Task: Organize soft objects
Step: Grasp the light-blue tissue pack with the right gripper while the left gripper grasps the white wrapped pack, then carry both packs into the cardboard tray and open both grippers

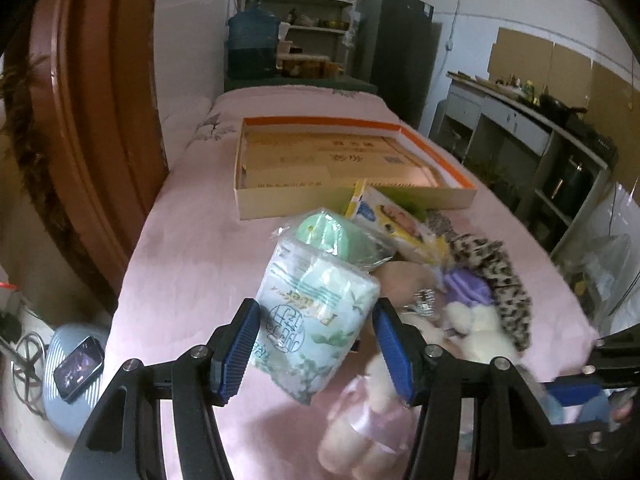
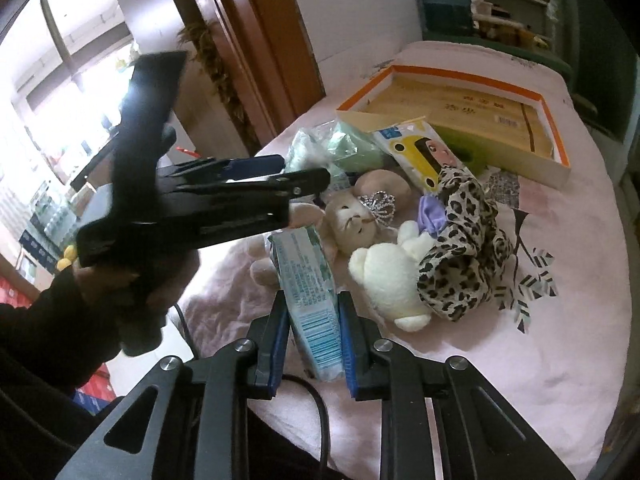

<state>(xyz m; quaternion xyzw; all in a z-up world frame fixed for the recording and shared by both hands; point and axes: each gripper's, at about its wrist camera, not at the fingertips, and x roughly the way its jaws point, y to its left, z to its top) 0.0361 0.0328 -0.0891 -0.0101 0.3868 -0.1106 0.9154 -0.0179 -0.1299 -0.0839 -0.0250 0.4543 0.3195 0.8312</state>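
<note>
Right gripper clamping tissue pack over pink bedspread

Right gripper (image 2: 313, 330) is pressing its blue pads on a pale blue-green plastic tissue pack (image 2: 310, 292), lifted over the pink bedspread (image 2: 540, 340). Left gripper (image 1: 316, 344) is hanging with jaws wide, the pack between them; contact there unclear. Cream plush bear (image 2: 386, 276), leopard-print cloth (image 2: 460, 248) and orange-rimmed cardboard box (image 2: 552, 120) are lying beyond.

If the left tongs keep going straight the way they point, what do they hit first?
Probably the pale green printed tissue pack, which sits between the open left tongs; the pads seem just clear of it.
</note>
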